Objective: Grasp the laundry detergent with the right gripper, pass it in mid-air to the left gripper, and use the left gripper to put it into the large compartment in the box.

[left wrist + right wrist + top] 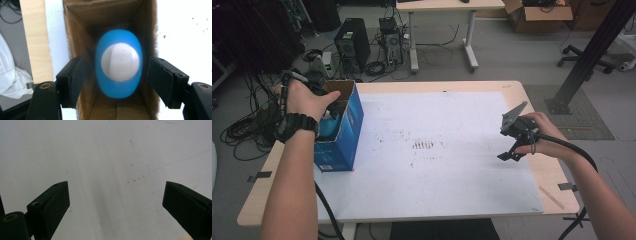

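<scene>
Left tool is hanging w/ jaws spread wide over the open top of the blue box, straddling a blue-and-white object inside it, not gripping yet. Right tool is idling open & empty above the white table. Risk: jaws are sitting near the cardboard walls, so closing could snag a wall & tip the box, or the blurry rounded object could slip out.

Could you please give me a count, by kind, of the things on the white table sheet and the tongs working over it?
Boxes: 1, the blue box, open at the top.
Blue-and-white objects: 1, the blue object inside the box.
Tongs: 2, the left tongs open over the box, the right tongs open.
Total: 4.
</scene>
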A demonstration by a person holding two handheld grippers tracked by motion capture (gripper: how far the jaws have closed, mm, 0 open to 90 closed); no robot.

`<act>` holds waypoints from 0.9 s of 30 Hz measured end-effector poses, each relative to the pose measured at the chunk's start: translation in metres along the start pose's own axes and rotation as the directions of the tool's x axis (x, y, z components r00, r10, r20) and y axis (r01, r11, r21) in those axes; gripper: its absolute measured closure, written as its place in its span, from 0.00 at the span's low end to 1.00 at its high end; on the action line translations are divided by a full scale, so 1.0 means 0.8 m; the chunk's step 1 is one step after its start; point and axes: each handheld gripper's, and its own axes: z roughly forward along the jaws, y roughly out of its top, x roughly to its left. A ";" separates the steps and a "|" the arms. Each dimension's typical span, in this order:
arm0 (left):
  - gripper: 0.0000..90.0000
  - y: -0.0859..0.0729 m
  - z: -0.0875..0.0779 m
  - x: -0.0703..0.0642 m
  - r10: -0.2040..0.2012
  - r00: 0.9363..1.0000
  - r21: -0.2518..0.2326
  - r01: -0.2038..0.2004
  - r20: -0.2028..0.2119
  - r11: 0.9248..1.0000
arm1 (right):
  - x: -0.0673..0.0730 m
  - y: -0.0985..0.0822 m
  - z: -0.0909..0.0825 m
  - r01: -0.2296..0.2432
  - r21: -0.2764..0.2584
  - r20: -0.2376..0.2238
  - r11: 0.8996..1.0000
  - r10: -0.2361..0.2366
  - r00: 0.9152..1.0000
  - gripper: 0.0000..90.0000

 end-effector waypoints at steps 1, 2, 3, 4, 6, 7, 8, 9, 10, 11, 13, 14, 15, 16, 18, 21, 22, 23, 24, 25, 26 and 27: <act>0.33 0.001 -0.005 -0.002 0.009 1.000 -0.006 -0.009 -0.002 1.000 | 0.000 0.001 -0.001 0.001 -0.003 0.001 1.000 -0.001 1.000 0.08; 0.32 0.001 -0.009 -0.005 0.024 1.000 -0.013 -0.024 -0.003 1.000 | 0.001 0.001 -0.002 0.002 -0.003 0.001 1.000 -0.002 1.000 0.08; 0.32 0.002 -0.014 -0.009 0.036 0.999 -0.017 -0.036 -0.004 0.999 | 0.001 0.002 -0.003 0.004 -0.006 0.002 1.000 -0.004 1.000 0.08; 0.32 0.003 -0.018 -0.013 0.047 0.999 -0.021 -0.047 -0.001 0.999 | 0.001 0.002 -0.003 0.002 -0.005 0.003 1.000 -0.002 1.000 0.08; 0.31 0.004 -0.024 -0.023 0.073 0.997 -0.032 -0.073 0.000 0.997 | 0.002 0.002 -0.005 0.002 -0.007 0.004 1.000 -0.002 1.000 0.08; 0.30 0.005 -0.027 -0.029 0.086 0.996 -0.033 -0.086 -0.003 0.996 | 0.002 0.002 -0.005 0.004 -0.009 0.006 1.000 -0.004 1.000 0.08; 0.29 0.006 -0.029 -0.035 0.099 0.995 -0.038 -0.099 -0.002 0.994 | 0.002 0.003 -0.006 0.004 -0.010 0.005 1.000 -0.004 1.000 0.08; 0.28 0.007 -0.031 -0.041 0.113 0.994 -0.042 -0.113 0.003 0.993 | 0.003 0.003 -0.007 0.003 -0.009 0.006 1.000 -0.002 1.000 0.08; 0.27 0.009 -0.032 -0.047 0.128 0.992 -0.046 -0.128 0.010 0.991 | 0.003 0.003 -0.007 0.009 -0.010 0.006 1.000 -0.009 1.000 0.08; 0.27 0.010 -0.033 -0.053 0.145 0.989 -0.044 -0.145 0.013 0.988 | 0.003 0.004 -0.008 0.006 -0.011 0.007 1.000 -0.006 1.000 0.08; 0.25 0.012 -0.033 -0.065 0.178 0.984 -0.049 -0.177 0.021 0.983 | 0.003 0.005 -0.010 0.010 -0.015 0.007 1.000 -0.010 1.000 0.08; 0.24 0.013 -0.033 -0.071 0.194 0.981 -0.058 -0.192 0.029 0.980 | 0.004 0.006 -0.011 0.011 -0.019 0.008 1.000 -0.011 1.000 0.08; 0.23 0.014 -0.033 -0.077 0.207 0.978 -0.061 -0.205 0.037 0.977 | 0.004 0.006 -0.011 0.010 -0.019 0.009 1.000 -0.009 1.000 0.08; 0.22 0.014 -0.031 -0.084 0.223 0.974 -0.064 -0.220 0.045 0.973 | 0.004 0.007 -0.012 0.011 -0.019 0.008 1.000 -0.011 1.000 0.08; 0.21 0.015 -0.028 -0.094 0.247 0.968 -0.065 -0.243 0.053 0.968 | 0.006 0.009 -0.011 0.015 -0.015 0.008 1.000 -0.015 1.000 0.08; 0.19 0.015 -0.024 -0.110 0.295 0.952 -0.085 -0.288 0.084 0.954 | 0.006 0.012 -0.010 0.020 -0.013 0.005 1.000 -0.020 1.000 0.08; 0.19 0.014 -0.022 -0.115 0.309 0.947 -0.085 -0.302 0.091 0.950 | 0.006 0.013 -0.010 0.022 -0.013 0.005 1.000 -0.022 1.000 0.08; 0.18 0.014 -0.020 -0.120 0.325 0.941 -0.086 -0.317 0.094 0.944 | 0.006 0.014 -0.009 0.024 -0.013 0.002 1.000 -0.024 1.000 0.08; 0.17 0.014 -0.018 -0.126 0.342 0.935 -0.092 -0.333 0.099 0.938 | 0.007 0.015 -0.009 0.023 -0.010 0.003 1.000 -0.023 1.000 0.08; 0.17 0.014 -0.016 -0.131 0.356 0.929 -0.098 -0.347 0.105 0.933 | 0.007 0.016 -0.009 0.027 -0.009 0.004 1.000 -0.027 1.000 0.08; 0.16 0.013 -0.014 -0.136 0.376 0.920 -0.102 -0.366 0.108 0.925 | 0.007 0.017 -0.009 0.029 -0.010 0.001 1.000 -0.029 1.000 0.08; 0.16 0.013 -0.012 -0.141 0.388 0.914 -0.101 -0.378 0.115 0.920 | 0.008 0.018 -0.009 0.029 -0.010 -0.001 1.000 -0.029 1.000 0.08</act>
